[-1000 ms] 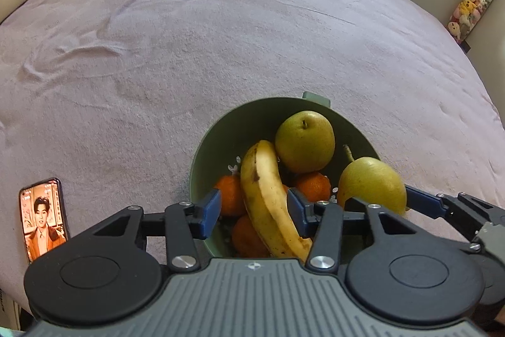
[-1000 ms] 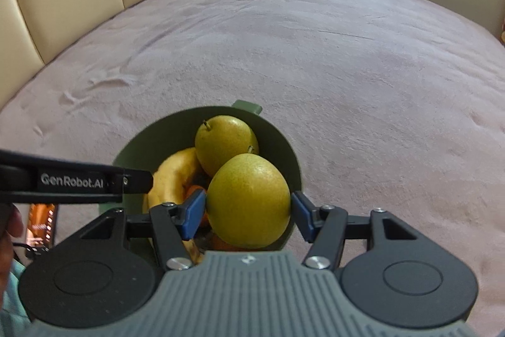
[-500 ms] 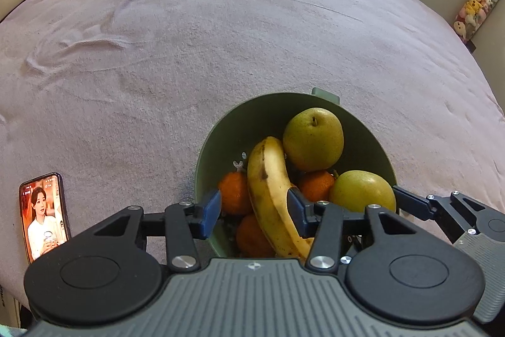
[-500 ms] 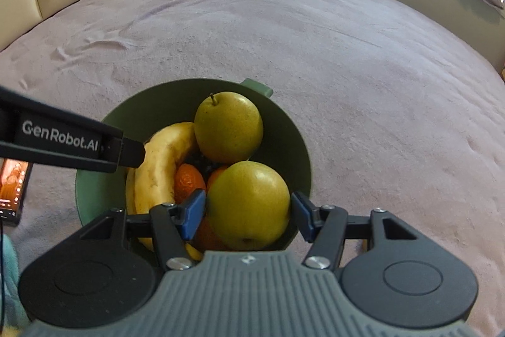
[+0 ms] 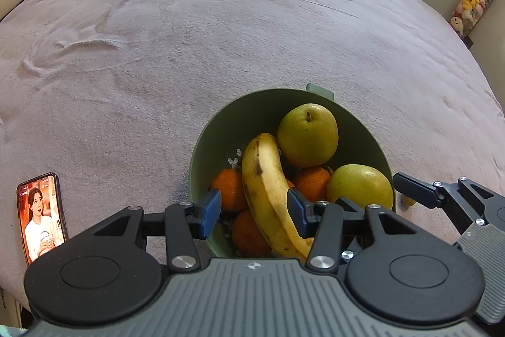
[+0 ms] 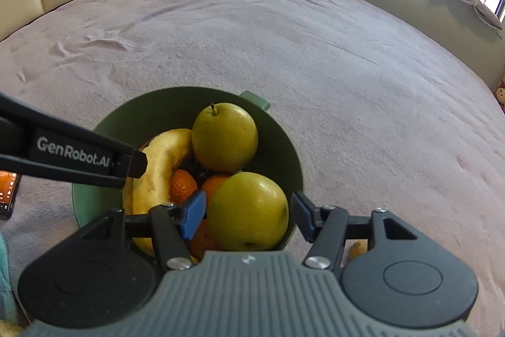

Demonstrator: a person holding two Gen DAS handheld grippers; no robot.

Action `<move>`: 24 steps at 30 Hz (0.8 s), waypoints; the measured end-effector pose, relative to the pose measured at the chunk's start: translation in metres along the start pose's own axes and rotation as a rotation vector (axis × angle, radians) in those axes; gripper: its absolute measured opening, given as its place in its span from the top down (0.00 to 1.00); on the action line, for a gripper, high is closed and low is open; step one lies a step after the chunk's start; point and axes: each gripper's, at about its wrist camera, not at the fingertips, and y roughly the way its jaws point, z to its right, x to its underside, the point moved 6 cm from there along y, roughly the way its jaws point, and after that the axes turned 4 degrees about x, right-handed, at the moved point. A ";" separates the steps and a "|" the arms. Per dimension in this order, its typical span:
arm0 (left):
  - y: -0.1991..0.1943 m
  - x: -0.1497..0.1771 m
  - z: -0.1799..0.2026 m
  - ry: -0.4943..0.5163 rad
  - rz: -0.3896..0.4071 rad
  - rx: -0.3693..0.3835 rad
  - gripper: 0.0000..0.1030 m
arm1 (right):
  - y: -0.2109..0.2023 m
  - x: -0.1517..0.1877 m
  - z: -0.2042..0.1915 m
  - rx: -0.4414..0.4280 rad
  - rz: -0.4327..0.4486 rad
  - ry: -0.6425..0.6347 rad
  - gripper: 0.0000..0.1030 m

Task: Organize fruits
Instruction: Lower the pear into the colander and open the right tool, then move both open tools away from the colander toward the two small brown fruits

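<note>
Green plastic, deep-walled, the bowl point(image 5: 205, 153) sits on a mauve bed cover point(image 5: 221, 21) and holds the fruit: a banana point(image 5: 268, 188) lying along its middle, a pear point(image 5: 307, 135) with its stem up toward the far side, several oranges point(image 5: 228, 188) underneath, and a second pear point(image 6: 247, 210) at the near right rim.

Around that second pear stands the right hand-held gripper point(image 6: 247, 215). Its blue pads point(image 6: 192, 213) flank the fruit; the left one lies against or just beside the skin, while a thin gap shows between the right pad and the pear, so the jaws stand about half open and the grip looks loose (the pear rests on the oranges below it). The jaws have just been opening a little, with the pear between them.

Over the bowl's near edge hangs the left hand-held gripper point(image 5: 252, 209), also about half open, its pads either side of the banana's lower half; the right pad looks to touch the peel, the left one stands clear of it, over an orange.

A phone point(image 5: 41, 213) with a lit screen lies on the cover, well left of the bowl. Small yellowish fruit point(image 5: 408, 200) lies on the cover just right of the bowl.
</note>
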 end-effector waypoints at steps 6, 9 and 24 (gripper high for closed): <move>-0.004 -0.001 0.004 0.004 0.013 0.002 0.45 | -0.007 -0.001 0.003 -0.007 0.006 0.014 0.39; -0.008 -0.001 0.008 0.012 0.027 0.005 0.45 | -0.013 -0.002 0.006 -0.004 0.014 0.022 0.36; -0.035 0.002 0.055 0.150 0.116 0.057 0.39 | -0.062 0.011 0.041 0.074 0.038 0.049 0.23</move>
